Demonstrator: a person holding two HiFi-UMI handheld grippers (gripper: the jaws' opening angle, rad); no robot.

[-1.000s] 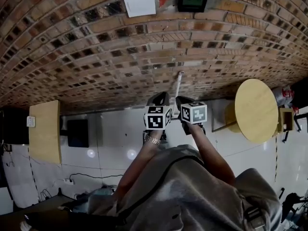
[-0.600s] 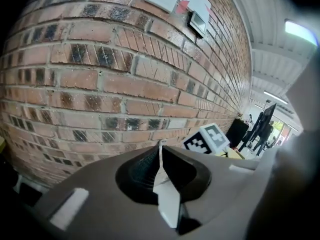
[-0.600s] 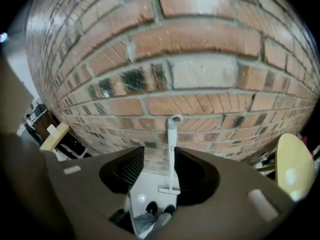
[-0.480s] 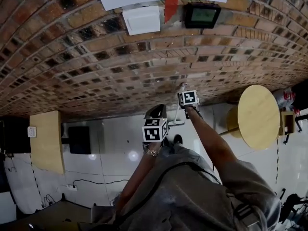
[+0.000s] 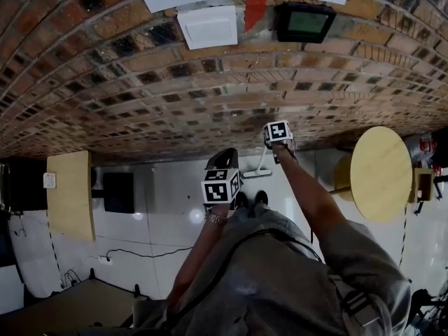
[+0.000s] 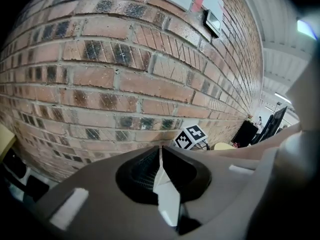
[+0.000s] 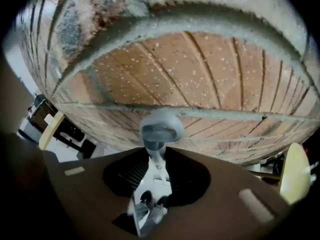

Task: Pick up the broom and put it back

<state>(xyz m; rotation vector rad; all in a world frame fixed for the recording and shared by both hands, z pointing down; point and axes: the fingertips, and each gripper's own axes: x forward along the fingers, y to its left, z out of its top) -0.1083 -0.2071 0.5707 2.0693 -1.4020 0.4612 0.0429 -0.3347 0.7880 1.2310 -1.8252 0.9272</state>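
The broom leans against the brick wall; its thin white handle (image 5: 263, 162) runs down to the floor below my right gripper (image 5: 274, 147). In the right gripper view the handle's grey cap (image 7: 161, 128) stands just past the jaws and the white shaft (image 7: 156, 176) lies between the pads. The right gripper (image 7: 159, 156) is closing, with both pads against the shaft. My left gripper (image 5: 224, 157) hangs nearer the person, left of the broom, apart from it. Its jaws (image 6: 160, 153) are shut with nothing between them, and the right gripper's marker cube (image 6: 190, 136) shows beyond them.
The brick wall (image 5: 140, 96) stands right in front, bearing a white box (image 5: 208, 26) and a black display (image 5: 304, 21). A round wooden table (image 5: 380, 173) is at the right, a yellow board (image 5: 68, 194) and black box (image 5: 117, 192) at the left. A cable (image 5: 136, 255) lies on the white floor.
The right gripper left its place beside the left one, went out toward the wall and took the broom's handle between its jaws. The left gripper drew back a little.
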